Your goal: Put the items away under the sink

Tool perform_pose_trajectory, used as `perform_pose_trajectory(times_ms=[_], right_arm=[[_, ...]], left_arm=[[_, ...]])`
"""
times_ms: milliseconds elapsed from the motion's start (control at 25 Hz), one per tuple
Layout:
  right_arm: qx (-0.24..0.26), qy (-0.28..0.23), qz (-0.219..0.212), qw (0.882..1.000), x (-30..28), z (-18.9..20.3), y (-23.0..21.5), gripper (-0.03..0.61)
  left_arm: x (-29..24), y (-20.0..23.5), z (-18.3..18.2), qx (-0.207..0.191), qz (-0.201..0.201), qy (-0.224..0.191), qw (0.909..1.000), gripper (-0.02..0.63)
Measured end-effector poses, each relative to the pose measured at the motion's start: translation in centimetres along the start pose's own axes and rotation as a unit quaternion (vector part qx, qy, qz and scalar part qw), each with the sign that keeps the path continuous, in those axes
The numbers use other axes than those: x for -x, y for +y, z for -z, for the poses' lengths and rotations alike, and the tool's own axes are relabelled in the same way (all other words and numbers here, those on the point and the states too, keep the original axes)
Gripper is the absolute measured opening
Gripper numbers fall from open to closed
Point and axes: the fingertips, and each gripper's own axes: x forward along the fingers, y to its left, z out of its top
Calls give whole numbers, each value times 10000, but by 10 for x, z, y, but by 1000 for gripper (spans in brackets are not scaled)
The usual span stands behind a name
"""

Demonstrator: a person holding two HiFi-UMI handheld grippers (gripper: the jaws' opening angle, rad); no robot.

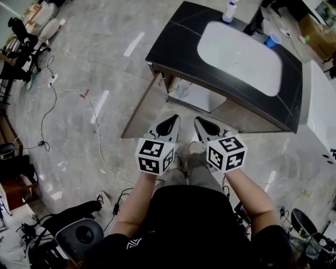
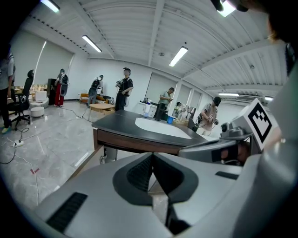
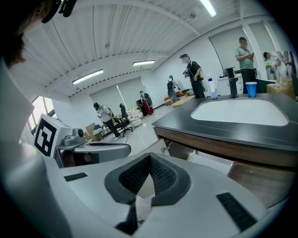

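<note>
The sink cabinet has a black top (image 1: 173,42) and a white basin (image 1: 239,50). Its brown door (image 1: 140,110) stands open, and the space beneath (image 1: 191,95) shows a pale panel. On the top stand a white bottle (image 1: 229,11) and a blue cup (image 1: 272,40); the cup (image 3: 251,89) also shows in the right gripper view. My left gripper (image 1: 170,122) and right gripper (image 1: 202,124) hang side by side in front of the cabinet, pointing at it. Both are shut with nothing between the pads (image 2: 139,174) (image 3: 160,174).
White cables and a power strip (image 1: 52,80) trail over the grey floor at the left. Office chairs (image 1: 18,31) stand at the far left, another seat (image 1: 79,234) at the lower left. A white counter (image 1: 321,100) borders the right. Several people (image 2: 123,88) stand beyond the sink.
</note>
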Motion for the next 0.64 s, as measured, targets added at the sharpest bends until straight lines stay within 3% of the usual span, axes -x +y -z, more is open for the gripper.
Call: perform_pose_trajectory(times_ms=[640], right_arm=[[76, -235, 1, 9997, 2, -11, 23, 34]], left_arm=[[11, 10, -6, 0, -70, -44, 10000, 9]])
